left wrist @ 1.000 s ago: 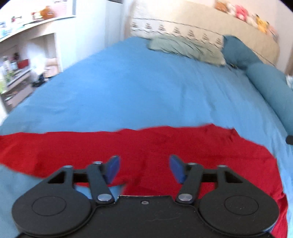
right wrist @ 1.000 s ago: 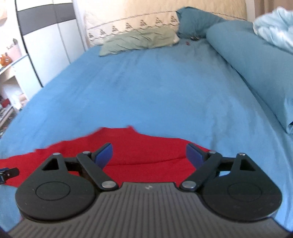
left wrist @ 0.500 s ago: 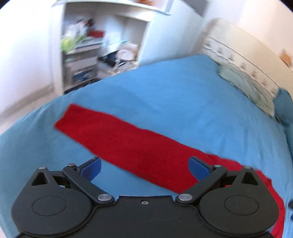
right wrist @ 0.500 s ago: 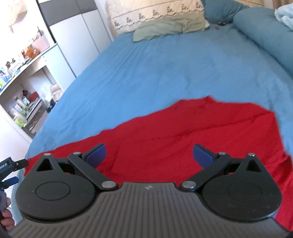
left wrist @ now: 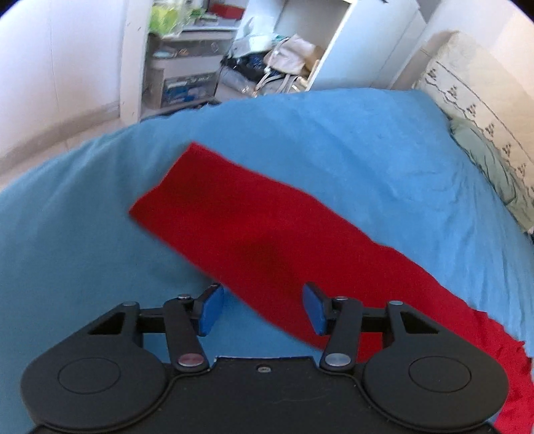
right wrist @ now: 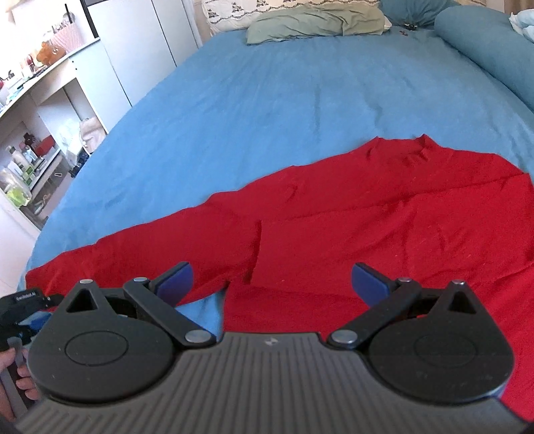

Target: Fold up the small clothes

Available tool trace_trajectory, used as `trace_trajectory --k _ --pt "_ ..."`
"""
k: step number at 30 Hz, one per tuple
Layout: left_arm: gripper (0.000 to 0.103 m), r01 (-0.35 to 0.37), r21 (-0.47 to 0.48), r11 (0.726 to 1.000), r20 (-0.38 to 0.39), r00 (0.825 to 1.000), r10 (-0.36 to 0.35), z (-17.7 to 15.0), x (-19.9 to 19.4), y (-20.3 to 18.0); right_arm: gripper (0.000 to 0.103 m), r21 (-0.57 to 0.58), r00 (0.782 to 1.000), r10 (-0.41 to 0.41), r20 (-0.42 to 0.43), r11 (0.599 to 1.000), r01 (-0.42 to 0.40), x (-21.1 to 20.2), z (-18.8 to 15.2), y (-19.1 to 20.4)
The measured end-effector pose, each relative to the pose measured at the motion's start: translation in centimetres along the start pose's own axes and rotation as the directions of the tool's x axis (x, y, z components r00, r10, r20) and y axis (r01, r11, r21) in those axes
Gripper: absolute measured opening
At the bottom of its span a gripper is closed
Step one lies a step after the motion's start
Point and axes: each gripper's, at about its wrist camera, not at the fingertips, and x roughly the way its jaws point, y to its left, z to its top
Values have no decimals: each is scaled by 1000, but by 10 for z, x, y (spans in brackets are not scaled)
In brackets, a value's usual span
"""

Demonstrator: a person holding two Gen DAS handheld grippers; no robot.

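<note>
A red long-sleeved top lies flat on the blue bed sheet. One long sleeve stretches out toward the bed's left edge. My left gripper is open and empty, hovering over the near part of that sleeve. My right gripper is open and empty above the top's body, near the armpit. The left gripper also shows at the left edge of the right wrist view.
A green pillow and a patterned headboard are at the far end. A rolled blue duvet lies along the right side. White shelves with clutter stand beyond the bed's left edge.
My left gripper has swung left to look along the sleeve and its jaws narrowed a little. My right gripper has risen and moved over the top's body.
</note>
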Motion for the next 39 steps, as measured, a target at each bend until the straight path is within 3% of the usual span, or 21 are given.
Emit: trace_trajectory --k 3,5,10,13,16,21,25,29,31,35,39 --pt "43 -21 2 1000 22 1000 21 7 7 0 103 20 1000 -2 0 1000 2 6 -3 2" --pt "27 -47 -12 999 37 998 48 12 11 1 103 27 1000 -3 2 1000 3 9 -5 1" --pt "8 -96 -13 995 80 992 97 14 10 -7 103 50 1000 3 17 999 -4 14 -5 -9" --pt "6 -111 38 993 131 986 106 16 1 -25 103 54 999 3 34 999 -5 12 -3 -22" --pt "6 -84 96 992 195 979 64 17 -23 -55 103 68 998 6 56 998 -9 5 3 -43" --pt "6 -16 269 963 270 961 -59 2 -74 -150 103 107 996 -3 90 994 -6 -18 20 -95" --pt "6 93 455 885 248 942 -226 -41 -103 -251 103 128 992 -35 123 992 19 -41 39 -147" --pt "6 238 603 761 119 917 -381 -116 -111 -347 103 150 985 -81 154 987 57 -61 50 -204" --pt "7 300 645 703 37 906 -421 -160 -103 -383 103 162 981 -109 160 983 83 -67 51 -232" --pt "7 336 714 615 -92 915 -393 -244 -61 -425 103 183 979 -147 141 976 120 -68 41 -287" --pt "7 342 732 590 -162 927 -338 -290 -25 -432 103 181 983 -150 108 975 128 -60 26 -319"
